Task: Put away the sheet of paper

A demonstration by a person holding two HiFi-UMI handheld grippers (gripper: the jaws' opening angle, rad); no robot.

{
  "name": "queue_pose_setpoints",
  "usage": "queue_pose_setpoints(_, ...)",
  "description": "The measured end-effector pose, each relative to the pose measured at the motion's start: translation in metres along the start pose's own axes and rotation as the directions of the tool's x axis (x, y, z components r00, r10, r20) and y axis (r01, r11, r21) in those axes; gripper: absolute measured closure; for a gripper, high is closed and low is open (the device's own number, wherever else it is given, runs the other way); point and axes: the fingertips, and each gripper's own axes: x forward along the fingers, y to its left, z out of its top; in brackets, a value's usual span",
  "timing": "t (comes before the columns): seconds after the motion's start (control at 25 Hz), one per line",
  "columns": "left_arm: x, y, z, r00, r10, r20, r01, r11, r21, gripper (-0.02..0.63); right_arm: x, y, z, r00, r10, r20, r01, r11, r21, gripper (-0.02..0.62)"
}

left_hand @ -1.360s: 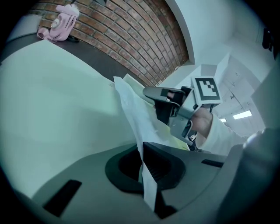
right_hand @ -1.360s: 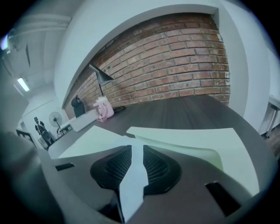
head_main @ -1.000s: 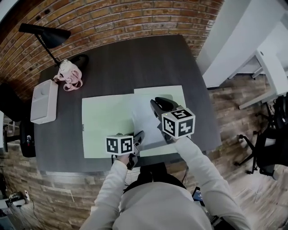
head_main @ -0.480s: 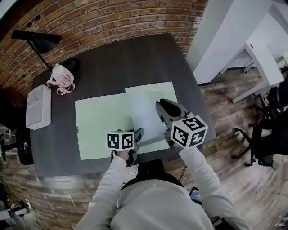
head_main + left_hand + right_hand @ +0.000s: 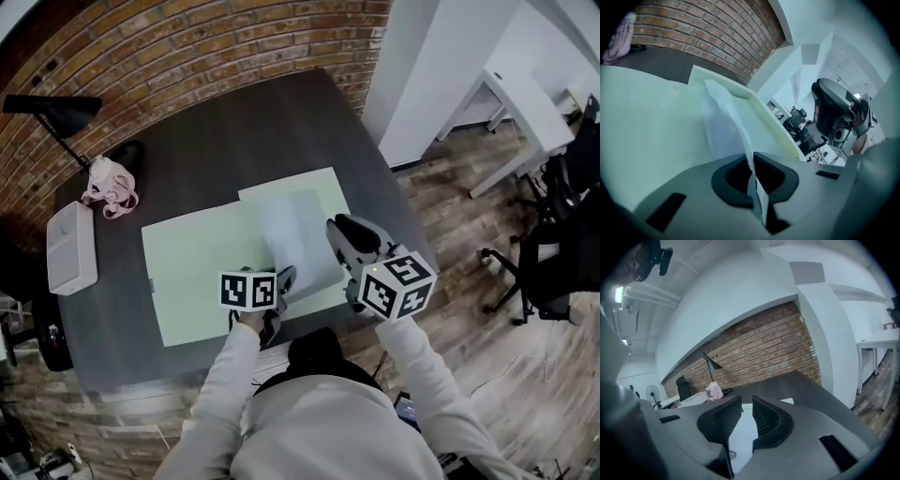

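Pinching the near edge of the sheet of paper (image 5: 295,234), the left hand-held gripper (image 5: 281,286) holds it over the open pale-green folder (image 5: 192,262) on the dark worktop (image 5: 234,131). The right hand-held gripper (image 5: 345,234) hovers just beside it, jaws slightly apart and empty.

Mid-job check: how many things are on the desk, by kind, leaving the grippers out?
Sheet of paper: 1
Pale green folder: 1
Pink pouch: 1
White box: 1
Desk lamp: 1
Total: 5
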Motion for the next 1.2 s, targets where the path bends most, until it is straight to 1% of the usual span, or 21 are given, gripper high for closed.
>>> queue_pose_setpoints(0.12, 0.004, -0.006, -0.002, 0.999, 0.004, -0.032, -0.003, 0.999, 0.051, 0.586, -0.011, -0.003, 0.000, 1.000, -0.019, 0.013, 0.019, 1.000, 0.005, 0.499)
queue_pose_setpoints(0.24, 0.006, -0.009, -0.004, 0.998, 0.032, -0.055, -0.027, 0.995, 0.101, 0.581, -0.021, -0.004, 0.000, 0.999, -0.033, 0.026, 0.033, 0.999, 0.007, 0.499)
queue_pose_setpoints(0.28, 0.006, -0.009, -0.005, 0.997, 0.046, -0.060, -0.039, 0.993, 0.113, 0.564, -0.024, -0.004, 0.000, 0.999, -0.036, 0.030, 0.036, 0.999, 0.007, 0.499)
queue_pose_setpoints(0.4, 0.004, -0.007, -0.007, 0.993, 0.095, -0.070, -0.083, 0.984, 0.155, 0.474, -0.030, -0.002, 0.001, 0.998, -0.040, 0.044, 0.040, 0.999, 0.010, 0.499)
queue_pose_setpoints(0.52, -0.002, -0.005, -0.007, 0.987, 0.150, -0.056, -0.136, 0.971, 0.198, 0.420, -0.036, 0.000, 0.002, 0.997, -0.045, 0.057, 0.045, 0.999, 0.010, 0.499)
queue_pose_setpoints(0.6, -0.008, -0.001, -0.005, 0.981, 0.190, -0.031, -0.178, 0.959, 0.221, 0.393, -0.038, 0.002, 0.003, 0.997, -0.047, 0.063, 0.047, 0.999, 0.009, 0.499)
queue_pose_setpoints(0.72, -0.021, 0.003, 0.002, 0.972, 0.232, 0.021, -0.230, 0.941, 0.247, 0.387, -0.042, 0.006, 0.003, 0.996, -0.049, 0.069, 0.049, 0.999, 0.007, 0.499)
queue_pose_setpoints(0.96, -0.043, -0.001, 0.018, 0.964, 0.234, 0.122, -0.261, 0.921, 0.291, 0.391, -0.049, 0.013, 0.000, 0.996, -0.051, 0.078, 0.050, 0.999, 0.012, 0.499)
queue_pose_setpoints(1.12, -0.061, -0.007, 0.032, 0.948, 0.240, 0.210, -0.300, 0.895, 0.331, 0.442, -0.053, 0.020, -0.002, 0.995, -0.049, 0.084, 0.048, 0.999, 0.007, 0.499)
queue_pose_setpoints(1.2, -0.071, -0.011, 0.039, 0.938, 0.237, 0.253, -0.315, 0.886, 0.339, 0.460, -0.055, 0.023, -0.003, 0.995, -0.050, 0.087, 0.050, 0.999, -0.003, 0.499)
